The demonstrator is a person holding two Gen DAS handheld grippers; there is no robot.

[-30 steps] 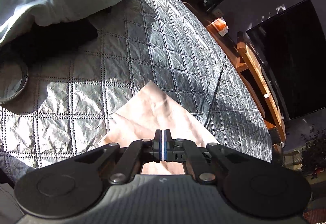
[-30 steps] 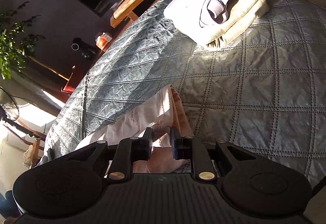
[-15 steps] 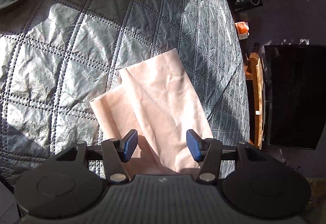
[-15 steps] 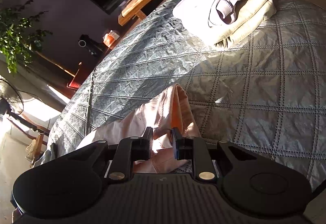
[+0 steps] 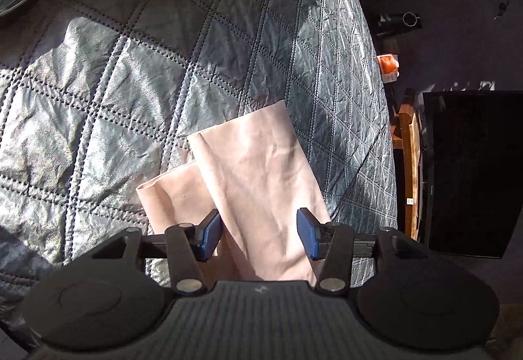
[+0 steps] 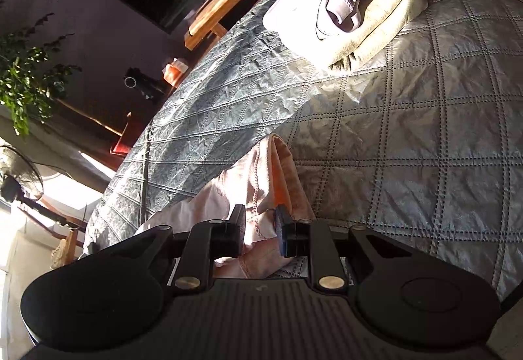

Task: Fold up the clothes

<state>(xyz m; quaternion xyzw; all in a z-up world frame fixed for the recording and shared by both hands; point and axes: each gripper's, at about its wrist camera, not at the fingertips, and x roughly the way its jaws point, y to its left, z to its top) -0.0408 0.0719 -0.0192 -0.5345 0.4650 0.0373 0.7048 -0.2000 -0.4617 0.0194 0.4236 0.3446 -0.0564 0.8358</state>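
Left wrist view: the left gripper point(image 5: 258, 237), clamped on the pink garment point(image 5: 258, 170) a second ago, now hovers with jaws wide apart above it; the doubled cloth lies flat on the quilted bedspread point(image 5: 130, 92), so this end looks laid down.

Right wrist view: the right gripper point(image 6: 260, 231) still pinches the garment's bunched edge point(image 6: 271, 177).
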